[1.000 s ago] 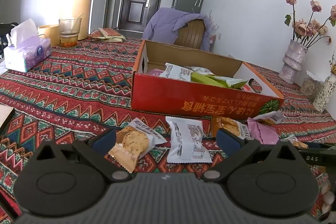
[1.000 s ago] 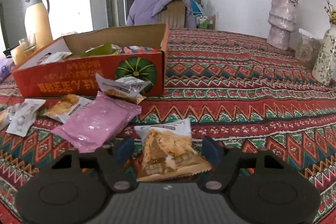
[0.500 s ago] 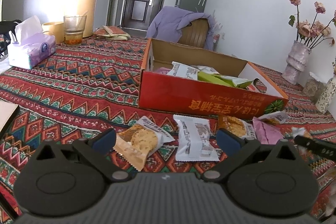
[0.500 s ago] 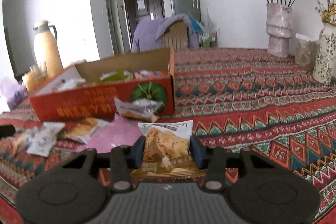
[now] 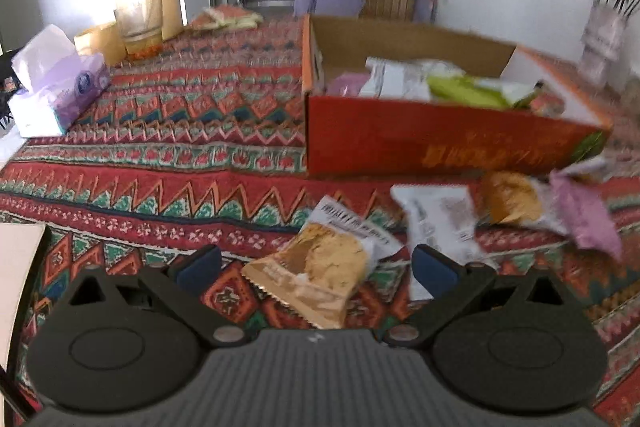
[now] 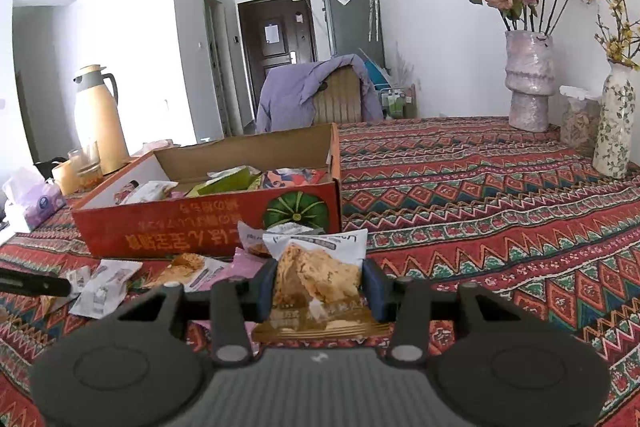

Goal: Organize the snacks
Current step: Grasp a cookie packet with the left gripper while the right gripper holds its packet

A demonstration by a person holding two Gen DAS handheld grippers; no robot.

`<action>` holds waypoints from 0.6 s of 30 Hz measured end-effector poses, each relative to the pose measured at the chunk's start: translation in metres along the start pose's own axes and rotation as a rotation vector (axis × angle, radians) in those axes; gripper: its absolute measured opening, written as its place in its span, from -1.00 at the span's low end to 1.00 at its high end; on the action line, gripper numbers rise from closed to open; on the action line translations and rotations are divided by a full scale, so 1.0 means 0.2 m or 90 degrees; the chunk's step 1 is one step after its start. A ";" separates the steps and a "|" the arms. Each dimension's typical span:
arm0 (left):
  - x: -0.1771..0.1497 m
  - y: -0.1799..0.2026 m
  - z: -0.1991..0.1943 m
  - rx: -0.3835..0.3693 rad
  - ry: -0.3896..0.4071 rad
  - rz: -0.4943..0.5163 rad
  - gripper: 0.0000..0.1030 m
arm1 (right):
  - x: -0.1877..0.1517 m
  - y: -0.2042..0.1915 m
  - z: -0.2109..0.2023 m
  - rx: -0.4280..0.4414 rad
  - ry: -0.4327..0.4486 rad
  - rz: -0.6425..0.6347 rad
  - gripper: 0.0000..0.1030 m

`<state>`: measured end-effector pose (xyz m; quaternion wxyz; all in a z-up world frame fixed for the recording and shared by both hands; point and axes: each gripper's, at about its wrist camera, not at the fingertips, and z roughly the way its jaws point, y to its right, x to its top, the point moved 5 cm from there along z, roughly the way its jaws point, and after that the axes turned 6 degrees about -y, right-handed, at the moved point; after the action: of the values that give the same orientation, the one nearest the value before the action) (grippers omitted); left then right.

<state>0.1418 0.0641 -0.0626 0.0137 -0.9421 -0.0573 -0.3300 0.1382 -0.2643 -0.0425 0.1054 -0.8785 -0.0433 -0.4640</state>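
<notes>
My right tongs (image 6: 318, 291) pinch a cookie packet (image 6: 318, 277) above the surface, bound for the red box (image 6: 224, 223). My left tongs (image 5: 316, 265) gape over another cookie packet (image 5: 320, 263) lying flat, ready to straddle it.

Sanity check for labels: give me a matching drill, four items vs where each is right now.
Items:
1. biscuit packet
2. green packet
3. tissue pack
4. cookie packet

Places:
A. inside the red box
B. clamped in the right hand-held gripper
C. on the cloth between the left hand-held gripper's open fingers
D. near the glass

Pairs: 1-B, 2-A, 3-D, 4-C
</notes>
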 end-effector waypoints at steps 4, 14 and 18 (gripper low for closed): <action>-0.01 -0.01 0.06 0.006 -0.017 0.004 1.00 | 0.00 0.00 0.00 0.001 0.001 -0.001 -0.14; 0.00 0.00 0.08 0.004 -0.006 0.013 0.90 | -0.02 -0.02 0.01 0.008 -0.004 -0.007 -0.14; -0.01 0.00 0.04 0.003 0.011 0.013 0.39 | -0.02 -0.03 0.01 0.010 -0.007 -0.007 -0.14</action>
<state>0.1461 0.0635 -0.0702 0.0195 -0.9397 -0.0479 -0.3380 0.1363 -0.2588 -0.0463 0.1096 -0.8799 -0.0522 -0.4594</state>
